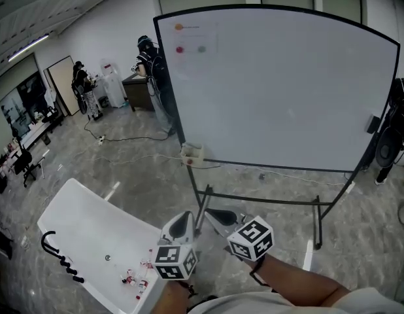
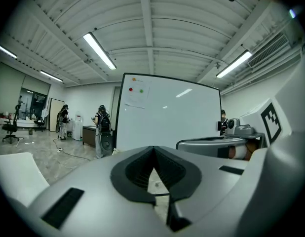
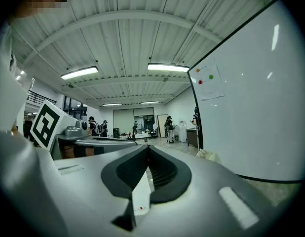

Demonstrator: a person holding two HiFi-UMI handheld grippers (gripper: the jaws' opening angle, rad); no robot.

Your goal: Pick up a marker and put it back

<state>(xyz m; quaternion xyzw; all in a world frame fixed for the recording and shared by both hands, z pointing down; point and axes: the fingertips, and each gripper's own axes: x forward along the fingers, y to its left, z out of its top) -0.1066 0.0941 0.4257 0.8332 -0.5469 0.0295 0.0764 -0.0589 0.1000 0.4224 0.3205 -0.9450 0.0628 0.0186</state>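
Note:
A large whiteboard [image 1: 287, 90] on a wheeled stand faces me, with a small pale box [image 1: 192, 153] on its ledge at the lower left corner. No marker can be made out clearly; several small red and white items [image 1: 131, 279] lie on the white table [image 1: 78, 227] at my lower left. Both grippers are held close to my body, side by side, pointing up at the board. My left gripper [image 1: 184, 217] [image 2: 153, 148] is shut with nothing in it. My right gripper [image 1: 212, 214] [image 3: 148, 147] is shut and also holds nothing.
Coloured magnets [image 1: 180, 49] hold a sheet at the board's top left. A black coiled cable [image 1: 58, 257] lies on the table. People [image 1: 153, 64] stand by desks behind the board at the left, and another person [image 1: 395, 129] at its right edge. Cables cross the floor [image 1: 123, 139].

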